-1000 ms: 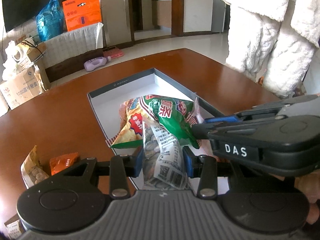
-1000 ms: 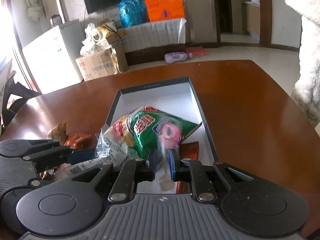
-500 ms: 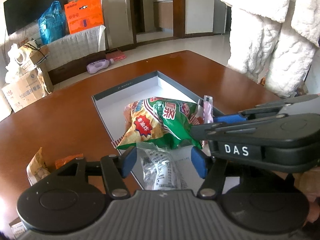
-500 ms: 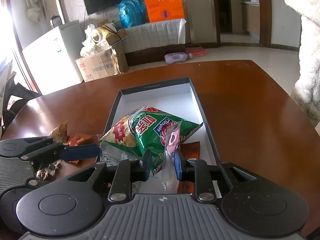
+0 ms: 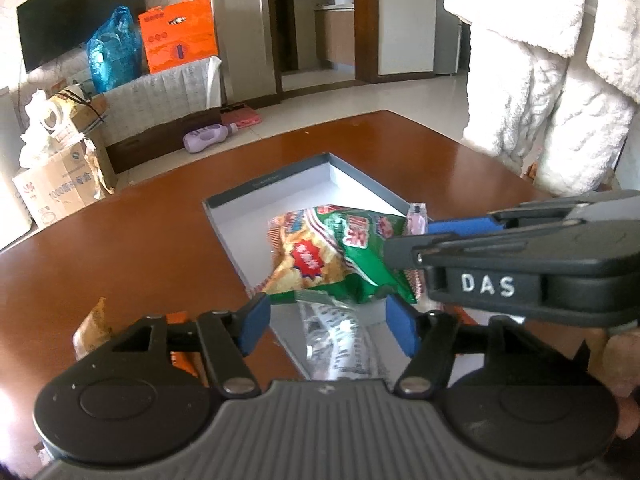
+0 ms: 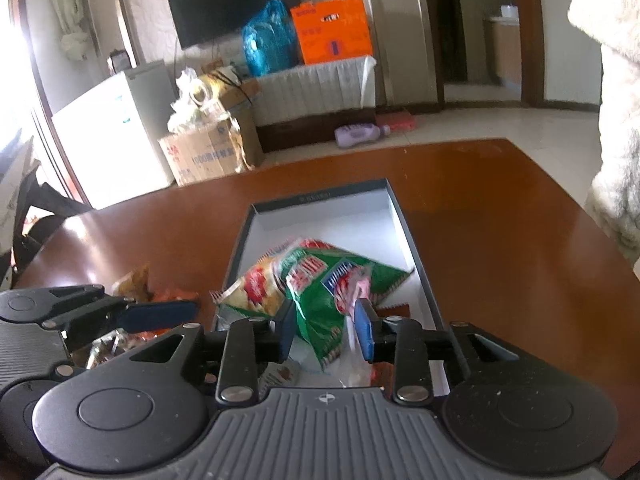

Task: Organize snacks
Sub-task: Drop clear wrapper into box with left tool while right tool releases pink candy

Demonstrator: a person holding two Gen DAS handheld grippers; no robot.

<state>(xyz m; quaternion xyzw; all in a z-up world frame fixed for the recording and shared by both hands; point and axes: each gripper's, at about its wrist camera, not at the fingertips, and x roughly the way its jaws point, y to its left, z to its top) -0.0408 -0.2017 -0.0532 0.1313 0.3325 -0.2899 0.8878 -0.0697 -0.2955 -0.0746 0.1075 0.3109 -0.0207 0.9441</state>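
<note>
Over the grey cardboard box (image 5: 224, 216), both black grippers let go; soft, light, crinkly green snack bag (image 5: 352, 252), best pinched by its edge.

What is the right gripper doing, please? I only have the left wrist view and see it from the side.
Observer: The right gripper has its jaws apart. They have just been opening, and the pads press on nothing.
Operator: Is anything tucked beside the green snack bag?
Observer: Yes, an orange-brown packet lies in the box at the near right corner of the green snack bag, mostly hidden from you.
Operator: Thank you. Is anything at the room's far left?
Observer: A white fridge stands there.
</note>
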